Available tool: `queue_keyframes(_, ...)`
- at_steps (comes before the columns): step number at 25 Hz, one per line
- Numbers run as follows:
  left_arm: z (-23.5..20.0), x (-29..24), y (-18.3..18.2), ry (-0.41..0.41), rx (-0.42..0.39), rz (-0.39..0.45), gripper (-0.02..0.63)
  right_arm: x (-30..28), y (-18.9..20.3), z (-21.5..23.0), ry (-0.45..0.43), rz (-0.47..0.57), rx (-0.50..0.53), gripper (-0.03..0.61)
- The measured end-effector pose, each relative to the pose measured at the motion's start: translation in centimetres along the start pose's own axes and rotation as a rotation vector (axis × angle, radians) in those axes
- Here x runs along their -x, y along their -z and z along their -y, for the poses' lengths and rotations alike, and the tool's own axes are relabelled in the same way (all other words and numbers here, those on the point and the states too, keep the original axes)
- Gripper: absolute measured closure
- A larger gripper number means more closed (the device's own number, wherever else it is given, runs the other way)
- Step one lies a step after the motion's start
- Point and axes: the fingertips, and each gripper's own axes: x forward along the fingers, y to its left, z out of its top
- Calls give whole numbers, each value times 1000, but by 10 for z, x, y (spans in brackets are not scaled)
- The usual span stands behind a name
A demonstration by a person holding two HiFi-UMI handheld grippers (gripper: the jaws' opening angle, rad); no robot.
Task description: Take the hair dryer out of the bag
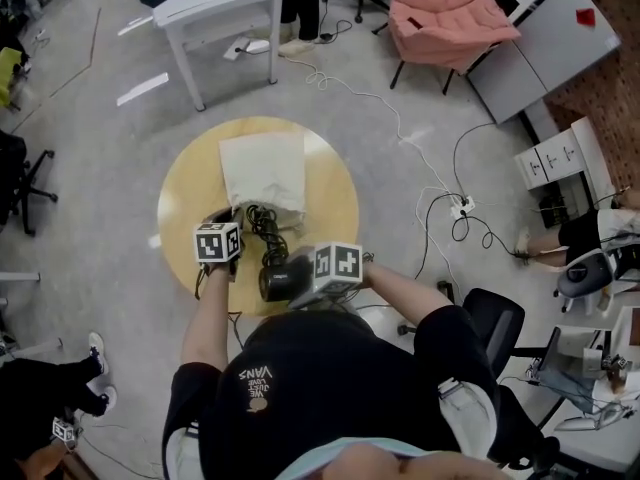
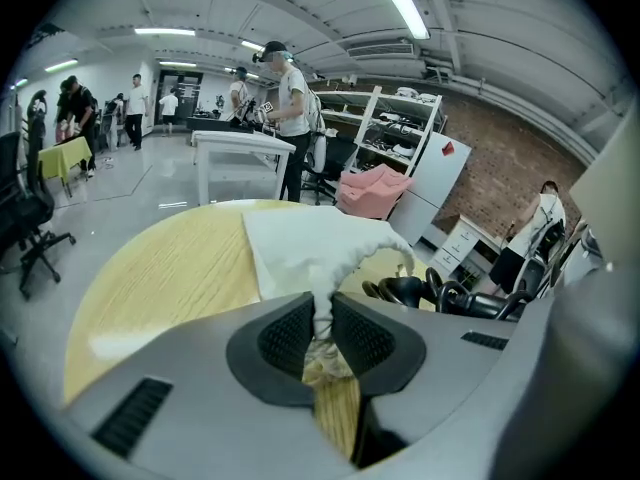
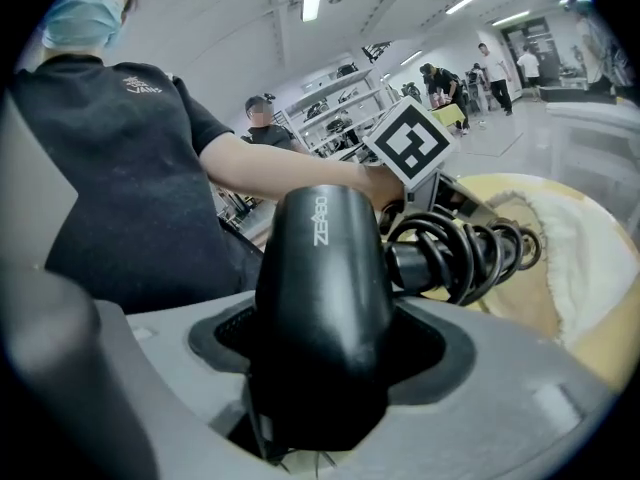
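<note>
Hair dryer (image 1: pixel 280 278) (right tongs (image 3: pixel 325 353) gripping), barrel running leftward

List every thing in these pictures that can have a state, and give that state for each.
hair dryer: out of the bag, clamped in the right gripper
cord: coiled, running from the dryer toward the bag
bag: lying flat on the table, near edge lifted
left gripper: shut on the bag's gathered edge
right gripper: shut on the hair dryer
</note>
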Motion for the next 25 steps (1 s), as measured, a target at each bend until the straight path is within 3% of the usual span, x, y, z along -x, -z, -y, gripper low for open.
queue_keyframes(11,10,8,4,15,-23,24,509,21,-7,-29,22,106,-10,227)
queue_keyframes(25,10,37,5,11,-27,82,508,50,-49,-33,110,258,32,227)
